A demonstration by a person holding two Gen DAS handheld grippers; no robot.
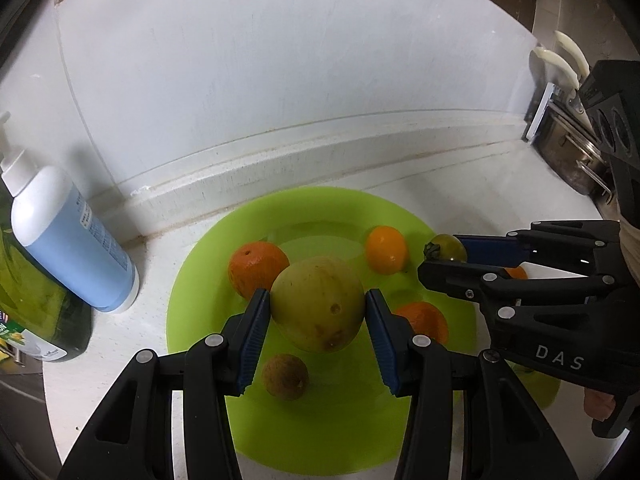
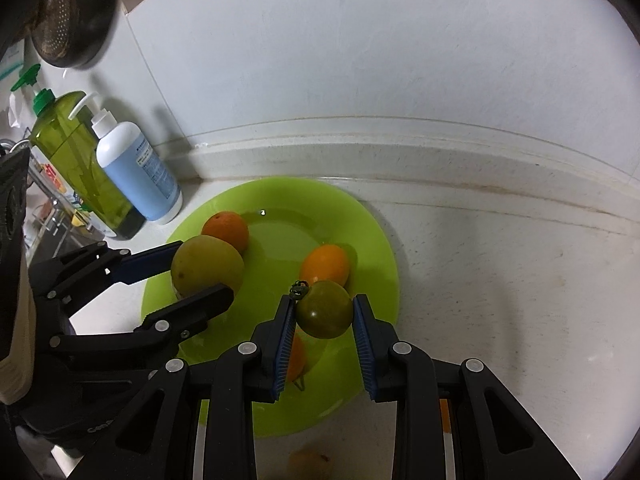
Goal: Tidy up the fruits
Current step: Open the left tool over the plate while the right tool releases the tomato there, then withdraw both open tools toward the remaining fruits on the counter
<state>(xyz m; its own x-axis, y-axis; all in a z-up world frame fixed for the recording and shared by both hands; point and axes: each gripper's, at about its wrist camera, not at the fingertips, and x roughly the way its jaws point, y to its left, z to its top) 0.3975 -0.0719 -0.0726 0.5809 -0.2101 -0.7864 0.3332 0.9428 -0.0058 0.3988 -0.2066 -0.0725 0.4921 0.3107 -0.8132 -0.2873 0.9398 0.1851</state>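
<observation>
A lime green plate (image 1: pixel 200 300) (image 2: pixel 380 248) lies on the white counter by the wall. My left gripper (image 1: pixel 318 304) (image 2: pixel 200 276) is shut on a large yellow-green fruit (image 1: pixel 318 310) (image 2: pixel 206 266) above the plate. My right gripper (image 2: pixel 324 310) (image 1: pixel 444 258) is shut on a dark green tomato (image 2: pixel 325 310) (image 1: pixel 448 247) over the plate's right side. On the plate lie an orange (image 1: pixel 256 266) (image 2: pixel 226 230), a small yellow-orange fruit (image 1: pixel 386 249) (image 2: pixel 326 264), another orange (image 1: pixel 424 318) and a small brown fruit (image 1: pixel 285 376).
A blue and white pump bottle (image 1: pixel 68 236) (image 2: pixel 136 170) and a green soap bottle (image 2: pixel 76 164) stand left of the plate. A metal colander (image 2: pixel 72 16) hangs at upper left. Pots and a rack (image 1: pixel 568 140) sit at the right. Another fruit (image 2: pixel 310 462) lies on the counter near me.
</observation>
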